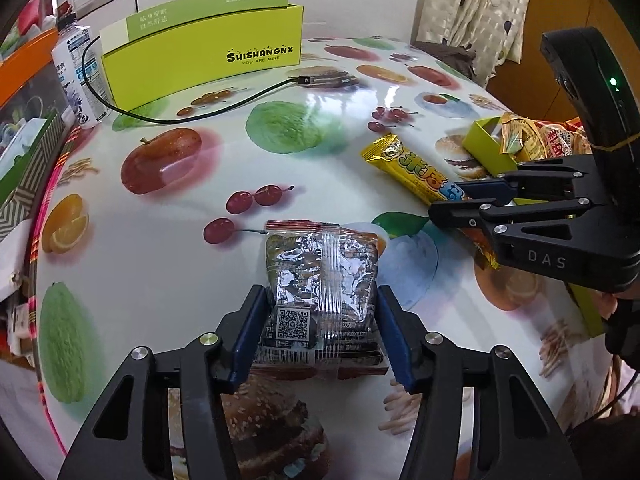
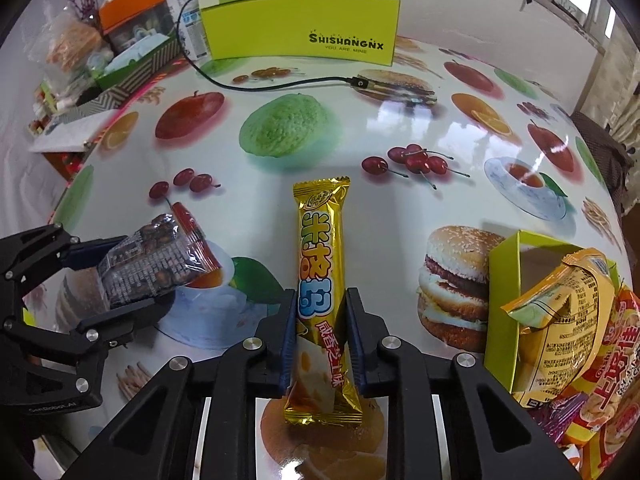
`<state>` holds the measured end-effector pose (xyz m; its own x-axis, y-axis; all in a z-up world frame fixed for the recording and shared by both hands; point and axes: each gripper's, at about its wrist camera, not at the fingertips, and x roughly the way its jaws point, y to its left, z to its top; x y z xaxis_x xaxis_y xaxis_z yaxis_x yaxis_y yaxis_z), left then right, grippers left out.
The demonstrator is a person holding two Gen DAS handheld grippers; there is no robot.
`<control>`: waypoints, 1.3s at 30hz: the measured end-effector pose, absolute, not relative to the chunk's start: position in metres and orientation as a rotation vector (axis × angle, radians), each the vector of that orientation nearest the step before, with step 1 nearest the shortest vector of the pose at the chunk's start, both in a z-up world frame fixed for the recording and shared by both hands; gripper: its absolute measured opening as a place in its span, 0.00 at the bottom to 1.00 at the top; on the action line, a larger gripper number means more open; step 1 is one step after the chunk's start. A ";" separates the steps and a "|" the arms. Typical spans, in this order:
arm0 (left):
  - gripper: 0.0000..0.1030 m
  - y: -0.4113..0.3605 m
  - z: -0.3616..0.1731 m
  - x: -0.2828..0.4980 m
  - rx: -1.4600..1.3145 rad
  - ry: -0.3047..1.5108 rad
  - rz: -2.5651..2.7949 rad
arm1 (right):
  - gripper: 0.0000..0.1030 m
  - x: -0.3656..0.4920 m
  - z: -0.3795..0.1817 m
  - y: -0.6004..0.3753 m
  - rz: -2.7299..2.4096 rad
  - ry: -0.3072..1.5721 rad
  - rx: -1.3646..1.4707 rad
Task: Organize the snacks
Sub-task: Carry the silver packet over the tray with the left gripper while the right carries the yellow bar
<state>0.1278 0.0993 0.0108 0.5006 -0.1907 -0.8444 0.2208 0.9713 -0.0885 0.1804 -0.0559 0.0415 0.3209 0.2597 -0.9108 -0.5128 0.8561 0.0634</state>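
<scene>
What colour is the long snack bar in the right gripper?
Golden yellow, with blue and orange characters; the snack bar shows best in the right wrist view.

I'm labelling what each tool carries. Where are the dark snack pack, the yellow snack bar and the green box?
dark snack pack (image 1: 322, 280), left wrist view, crinkled middle.
yellow snack bar (image 2: 320, 256), right wrist view, printed middle.
green box (image 2: 300, 28), right wrist view, front wall.
</scene>
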 end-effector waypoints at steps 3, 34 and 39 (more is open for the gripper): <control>0.51 0.100 0.012 0.126 0.025 1.009 -0.237 | 0.20 0.179 0.045 -0.057 0.515 1.126 -0.246; 0.50 0.082 0.072 0.077 -0.005 0.866 -0.232 | 0.20 0.131 0.107 -0.080 0.529 1.019 -0.114; 0.50 0.072 0.082 0.067 -0.001 0.838 -0.253 | 0.20 0.120 0.117 -0.094 0.522 0.997 -0.082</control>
<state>0.0673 0.0719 0.0824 0.6403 -0.2227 -0.7351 0.2216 0.9699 -0.1008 0.1203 -0.0937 0.1168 0.4308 0.3817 -0.8177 -0.4549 0.8744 0.1685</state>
